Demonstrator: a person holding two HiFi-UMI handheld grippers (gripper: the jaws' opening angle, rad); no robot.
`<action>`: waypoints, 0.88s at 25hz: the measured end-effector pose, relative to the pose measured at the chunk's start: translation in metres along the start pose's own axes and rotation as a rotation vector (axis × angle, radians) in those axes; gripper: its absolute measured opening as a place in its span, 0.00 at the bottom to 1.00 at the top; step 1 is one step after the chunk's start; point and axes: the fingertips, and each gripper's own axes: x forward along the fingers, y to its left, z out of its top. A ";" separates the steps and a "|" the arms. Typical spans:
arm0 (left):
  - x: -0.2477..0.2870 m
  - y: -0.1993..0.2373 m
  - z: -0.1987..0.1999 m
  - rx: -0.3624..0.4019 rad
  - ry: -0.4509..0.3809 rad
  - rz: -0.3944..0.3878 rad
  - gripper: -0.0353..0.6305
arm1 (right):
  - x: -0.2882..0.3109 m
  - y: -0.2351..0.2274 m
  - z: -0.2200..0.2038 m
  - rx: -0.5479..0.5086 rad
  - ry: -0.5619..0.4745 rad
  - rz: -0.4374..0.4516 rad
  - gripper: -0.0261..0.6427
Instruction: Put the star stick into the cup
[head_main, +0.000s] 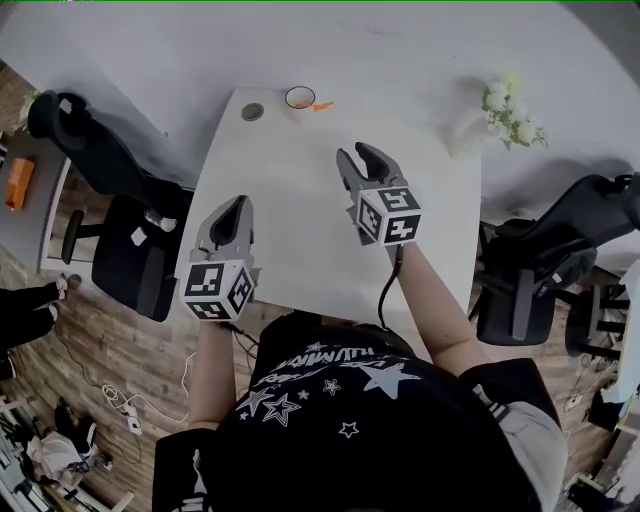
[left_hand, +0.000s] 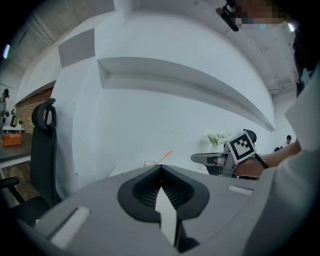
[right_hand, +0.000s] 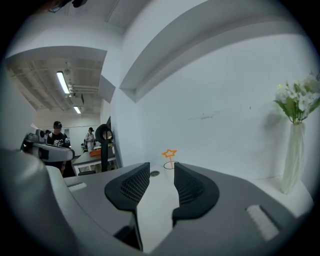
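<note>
The star stick (head_main: 322, 105) already stands in the cup (head_main: 300, 98). Its shaft leans over the cup's rim towards the side where the vase of flowers (head_main: 505, 105) stands, and the star shows above the cup in the right gripper view. The cup sits at the far edge of the counter (head_main: 300, 240), with a small round grey disc (head_main: 252, 112) just beside it on the other side.

The right claw (head_main: 357, 153) points at the cup from well short of it. Its jaws stand apart with nothing between them, only bare counter. The left claw (head_main: 236, 203) is farther from the cup, near the person's body, with its jaws together and empty.

Judging from this, the placing is done and what remains is to leave it undisturbed. The cup looks light and the stick rests off-centre, so a knock on the rim or on the star could probably tip it. The careful move would be to keep the right claw's jaws apart and draw it straight away from the cup along the line it points on. It should stay low enough over the counter to see the cup, with no sideways swing towards the vase. The left claw has no part here and is best kept well away from the cup.
</note>
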 end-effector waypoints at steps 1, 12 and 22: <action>0.005 0.005 0.001 -0.001 0.003 -0.006 0.06 | 0.007 0.000 -0.001 0.000 0.002 -0.007 0.29; 0.061 0.040 0.003 -0.005 0.037 -0.084 0.06 | 0.078 -0.006 -0.013 0.004 0.008 -0.098 0.33; 0.103 0.059 -0.007 -0.030 0.081 -0.127 0.06 | 0.134 -0.020 -0.025 0.006 0.040 -0.123 0.33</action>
